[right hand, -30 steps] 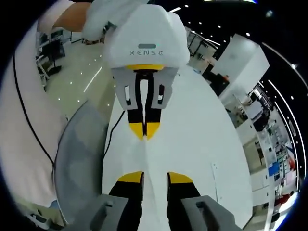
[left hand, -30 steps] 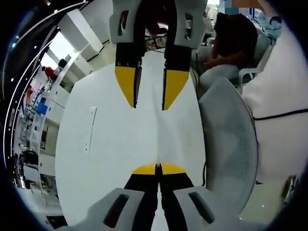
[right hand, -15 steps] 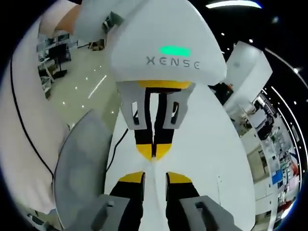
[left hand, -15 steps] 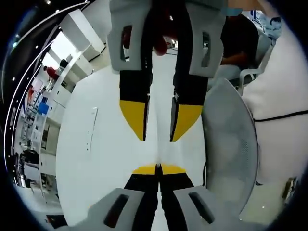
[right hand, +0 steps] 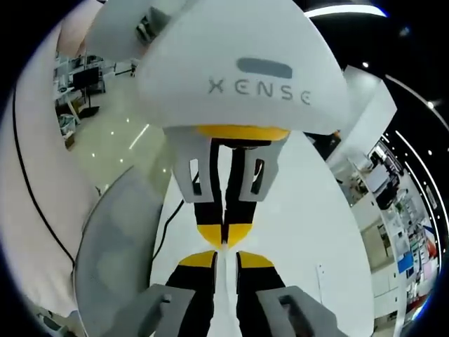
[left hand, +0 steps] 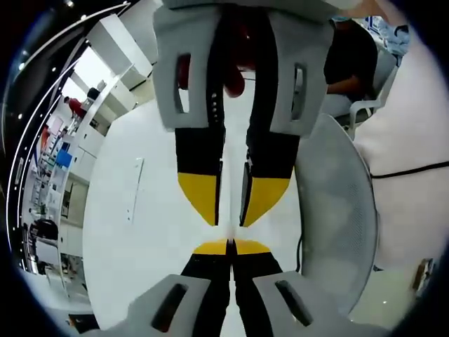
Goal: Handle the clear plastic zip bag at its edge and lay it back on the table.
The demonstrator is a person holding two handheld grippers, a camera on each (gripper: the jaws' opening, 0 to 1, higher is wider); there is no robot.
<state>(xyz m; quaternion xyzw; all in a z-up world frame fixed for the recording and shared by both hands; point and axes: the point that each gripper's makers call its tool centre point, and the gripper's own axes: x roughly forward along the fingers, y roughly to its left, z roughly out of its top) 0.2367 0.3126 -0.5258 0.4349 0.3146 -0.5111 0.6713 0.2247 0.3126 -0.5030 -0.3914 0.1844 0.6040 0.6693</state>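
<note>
Bag: clear zip bag too transparent to make out; judging it is lying or hanging between the two facing tips, over the white table.
Left tongs: pressed together, maybe pinching the bag edge, cannot confirm.
Right tongs: narrowly spread, nearly tip to tip with the left.
Advice: keeping the pinch at the edge, lowering flat.
Nearby: grey chair sitting beside the table.

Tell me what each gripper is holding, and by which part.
Cannot be told. The left gripper is shut, the right gripper slightly open; whether the clear bag lies in either is too faint to see.
</note>
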